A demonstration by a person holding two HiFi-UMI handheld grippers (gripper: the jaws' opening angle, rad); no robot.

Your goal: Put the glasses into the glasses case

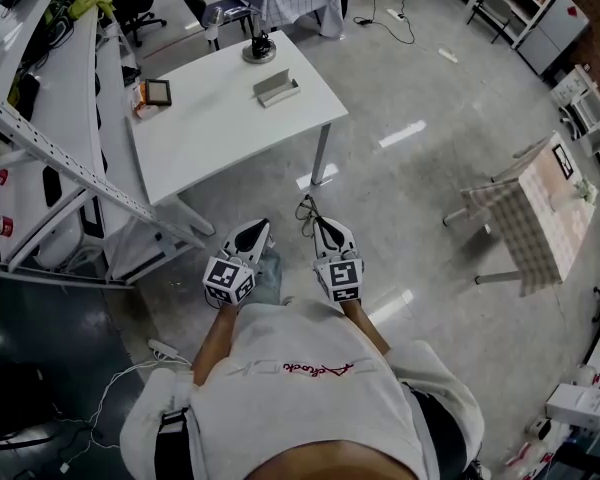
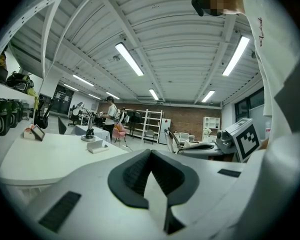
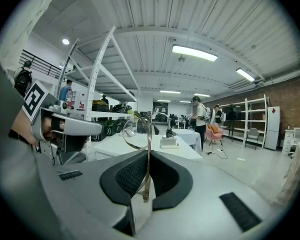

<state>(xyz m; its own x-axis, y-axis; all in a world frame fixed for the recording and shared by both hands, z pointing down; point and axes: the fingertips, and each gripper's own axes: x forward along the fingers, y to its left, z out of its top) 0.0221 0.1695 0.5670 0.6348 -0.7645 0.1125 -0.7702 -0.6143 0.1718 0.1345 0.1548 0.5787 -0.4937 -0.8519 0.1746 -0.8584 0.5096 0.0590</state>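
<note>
Left gripper hangs over the floor just off the white table's near edge, close in front of the person's chest. In the left gripper view, its jaws are pressed together and nothing sits between them. Right gripper is held just beside it, also short of the table's near edge and off its right-hand corner. Its jaws are clamped narrow on one temple arm of the glasses. In the right gripper view, the thin arm stands upright between the dark pads and the round lens rim rises above them, tilted to the left.

The glasses case lies on the table towards its far right corner, well apart from both grippers. A round stand base sits behind it at the table's far edge. A small framed tablet rests near the table's left edge.
</note>
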